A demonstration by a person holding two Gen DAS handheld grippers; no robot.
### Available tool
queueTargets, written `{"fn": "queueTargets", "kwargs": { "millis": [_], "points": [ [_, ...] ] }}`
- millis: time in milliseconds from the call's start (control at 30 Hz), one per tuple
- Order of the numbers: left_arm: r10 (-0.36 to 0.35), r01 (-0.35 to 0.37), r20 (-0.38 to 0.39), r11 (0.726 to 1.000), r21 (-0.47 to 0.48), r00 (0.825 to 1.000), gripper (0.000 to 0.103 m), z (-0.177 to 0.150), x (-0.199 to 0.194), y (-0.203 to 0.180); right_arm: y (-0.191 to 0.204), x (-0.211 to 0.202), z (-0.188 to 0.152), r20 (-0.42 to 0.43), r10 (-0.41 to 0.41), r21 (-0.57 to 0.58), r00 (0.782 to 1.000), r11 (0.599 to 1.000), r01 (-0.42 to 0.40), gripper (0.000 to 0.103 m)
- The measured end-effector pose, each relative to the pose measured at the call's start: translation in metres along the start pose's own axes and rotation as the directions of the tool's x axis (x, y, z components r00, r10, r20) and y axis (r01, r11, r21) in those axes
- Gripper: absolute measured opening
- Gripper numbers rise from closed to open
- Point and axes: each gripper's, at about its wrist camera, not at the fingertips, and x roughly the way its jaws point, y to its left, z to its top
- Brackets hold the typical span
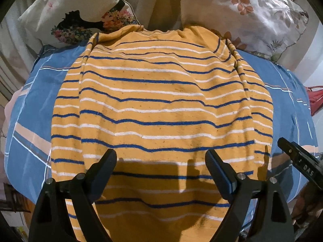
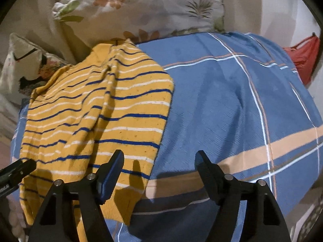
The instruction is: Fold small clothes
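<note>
A yellow shirt (image 1: 161, 104) with blue and white stripes lies flat on a blue checked bedsheet (image 1: 30, 104), both side parts folded inward. My left gripper (image 1: 161, 159) is open and empty, hovering over the shirt's near end. My right gripper (image 2: 159, 159) is open and empty above the shirt's (image 2: 113, 117) right edge, its left finger over the cloth and its right finger over the sheet (image 2: 232, 100). The right gripper's tip also shows in the left wrist view (image 1: 286, 147); the left gripper's tip shows in the right wrist view (image 2: 20, 167).
Two floral pillows (image 1: 66, 14) (image 1: 258, 16) lie beyond the shirt's collar end. A red object (image 2: 304, 54) sits off the bed's right side. Bare sheet stretches to the shirt's right.
</note>
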Motion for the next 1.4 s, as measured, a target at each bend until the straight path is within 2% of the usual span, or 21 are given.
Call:
{"fn": "queueTargets", "kwargs": {
  "millis": [200, 333, 467, 500, 533, 600, 633, 667, 733, 833, 933, 967, 1000, 1067, 1133, 1200, 1233, 1267, 1333, 1400],
  "points": [
    [0.016, -0.016, -0.005, 0.999, -0.038, 1.0, 0.089, -0.004, 0.001, 0.002, 0.011, 0.003, -0.006, -0.015, 0.083, -0.092, 0.996, 0.992, -0.084, 0.078],
    [0.021, -0.022, -0.01, 0.999, -0.049, 1.0, 0.089, -0.005, 0.002, 0.002, 0.033, 0.01, -0.015, -0.03, 0.08, -0.204, 0.996, 0.975, -0.085, 0.077],
    [0.027, -0.028, -0.017, 0.998, -0.062, 0.999, 0.089, -0.006, 0.004, 0.005, 0.045, 0.033, -0.028, -0.12, 0.064, -0.24, 0.991, 0.966, -0.092, 0.078],
    [0.028, -0.029, -0.017, 0.997, -0.066, 0.999, 0.089, -0.006, 0.004, 0.005, 0.048, 0.036, -0.031, -0.114, 0.055, -0.246, 0.992, 0.966, -0.082, 0.08],
    [0.03, -0.031, -0.017, 0.997, -0.07, 0.999, 0.089, -0.007, 0.004, 0.007, 0.052, 0.037, -0.032, -0.105, 0.047, -0.266, 0.993, 0.961, -0.074, 0.078],
    [0.032, -0.034, -0.019, 0.996, -0.081, 0.999, 0.089, -0.006, 0.005, 0.009, 0.056, 0.037, -0.029, -0.096, 0.059, -0.293, 0.994, 0.952, -0.085, 0.038],
    [0.033, -0.035, -0.018, 0.995, -0.089, 0.999, 0.089, -0.004, 0.005, 0.011, 0.054, 0.037, -0.025, -0.109, 0.097, -0.282, 0.989, 0.952, -0.124, 0.009],
    [0.034, -0.035, -0.016, 0.995, -0.094, 0.999, 0.089, -0.003, 0.005, 0.012, 0.047, 0.038, -0.018, -0.139, 0.143, -0.233, 0.98, 0.957, -0.172, 0.009],
    [0.037, -0.037, -0.006, 0.993, -0.109, 0.999, 0.089, 0.0, 0.003, 0.017, 0.028, 0.029, -0.005, -0.112, 0.165, -0.167, 0.98, 0.969, -0.182, 0.009],
    [0.048, -0.044, 0.021, 0.988, -0.146, 0.999, 0.089, 0.005, -0.002, 0.03, -0.012, 0.008, 0.018, 0.006, 0.023, -0.132, 1.0, 0.991, -0.022, 0.008],
    [0.06, -0.052, 0.04, 0.981, -0.188, 0.997, 0.089, 0.009, -0.006, 0.046, -0.06, -0.004, 0.039, 0.065, -0.133, -0.023, 0.989, 0.991, 0.135, 0.008],
    [0.07, -0.059, 0.046, 0.976, -0.208, 0.997, 0.089, 0.011, -0.008, 0.055, -0.079, -0.007, 0.044, 0.074, -0.201, 0.013, 0.977, 0.98, 0.2, 0.009],
    [0.08, -0.066, 0.052, 0.971, -0.229, 0.995, 0.089, 0.012, -0.01, 0.064, -0.098, -0.008, 0.047, 0.082, -0.309, 0.038, 0.948, 0.951, 0.307, 0.009],
    [0.099, -0.081, 0.06, 0.963, -0.256, 0.993, 0.089, 0.011, -0.013, 0.079, -0.121, -0.007, 0.051, 0.049, -0.402, 0.064, 0.914, 0.915, 0.399, 0.014],
    [0.13, -0.109, 0.057, 0.955, -0.276, 0.99, 0.089, 0.009, -0.014, 0.094, -0.133, -0.009, 0.05, 0.035, -0.398, 0.113, 0.917, 0.913, 0.392, 0.017],
    [0.165, -0.144, 0.051, 0.948, -0.285, 0.985, 0.089, 0.004, -0.015, 0.104, -0.124, -0.013, 0.048, 0.061, -0.371, 0.116, 0.927, 0.925, 0.363, 0.031],
    [0.19, -0.17, 0.042, 0.942, -0.289, 0.981, 0.089, 0.0, -0.014, 0.111, -0.116, -0.013, 0.048, 0.075, -0.362, 0.106, 0.929, 0.93, 0.353, 0.045],
    [0.203, -0.184, 0.036, 0.939, -0.292, 0.978, 0.089, -0.003, -0.014, 0.115, -0.105, -0.014, 0.045, 0.093, -0.354, 0.094, 0.931, 0.934, 0.346, 0.05],
    [0.222, -0.207, 0.017, 0.931, -0.301, 0.975, 0.089, -0.01, -0.013, 0.124, -0.081, -0.02, 0.044, 0.146, -0.325, 0.061, 0.934, 0.946, 0.32, 0.05],
    [0.232, -0.218, 0.008, 0.927, -0.305, 0.973, 0.089, -0.016, -0.013, 0.128, -0.057, -0.021, 0.044, 0.17, -0.269, 0.019, 0.948, 0.963, 0.27, 0.054]
  ]
}}
